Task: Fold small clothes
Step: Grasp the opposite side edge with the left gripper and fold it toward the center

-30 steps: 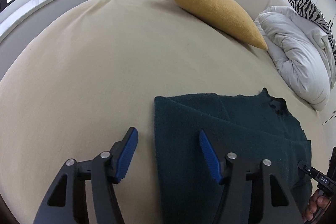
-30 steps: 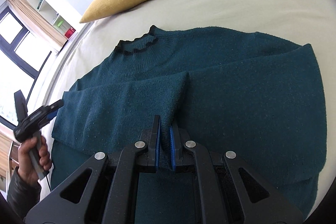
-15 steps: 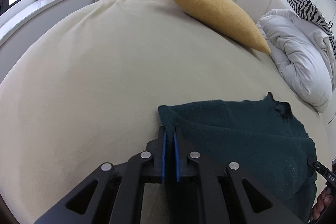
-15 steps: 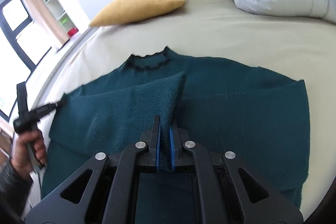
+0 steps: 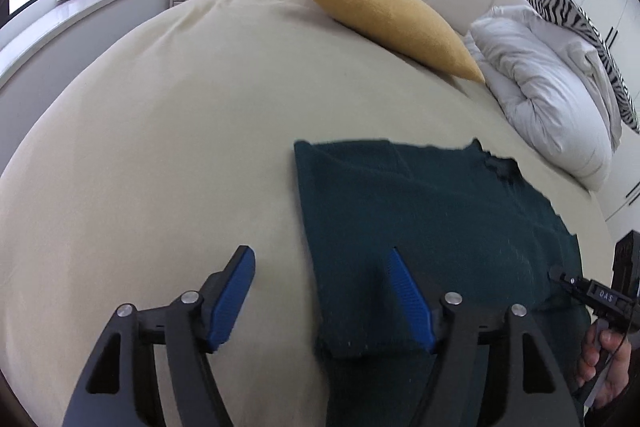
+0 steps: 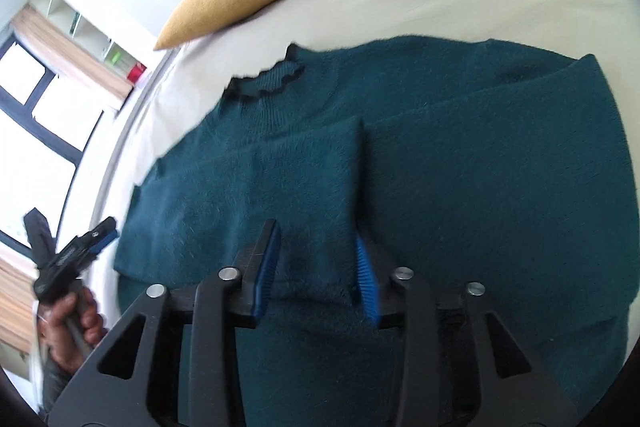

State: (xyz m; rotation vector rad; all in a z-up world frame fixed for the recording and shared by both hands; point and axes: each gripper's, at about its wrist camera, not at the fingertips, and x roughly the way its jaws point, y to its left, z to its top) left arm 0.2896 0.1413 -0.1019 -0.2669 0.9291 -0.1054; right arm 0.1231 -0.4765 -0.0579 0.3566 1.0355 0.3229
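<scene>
On the cream bed sheet [image 5: 168, 131] a dark teal sweater [image 6: 460, 179] lies flat, its frilled neck toward the headboard and both sleeves folded in over the body. Half a second ago both tongs were pinched shut on that knit, the left on the folded side edge and the right on the tip of a sleeve; now each has let go. The left gripper [image 5: 322, 297] has its jaws opening, one blue pad over bare sheet and the other over the sweater, with the garment's straight folded edge running between them and neither pad pressing on it; the edge it had lifted into a small peak lies flat again. The right gripper [image 6: 316, 267] also has its jaws opening, and the end of the folded sleeve [image 6: 288, 195] sits loose between the pads. Both tongs point steeply down at the bed. The left hand [image 6: 74, 327] wraps its tool's handle at the bed's side nearest the window; the right hand [image 5: 604, 359] shows only as fingers at the frame edge. The left wrist view alone shows the rumpled white duvet [image 5: 548, 95] with a zebra-striped cloth [image 5: 576, 23] on it beside the mustard pillow [image 5: 392, 19]; the right wrist view alone shows the whole sweater front, collar and both sleeves.
</scene>
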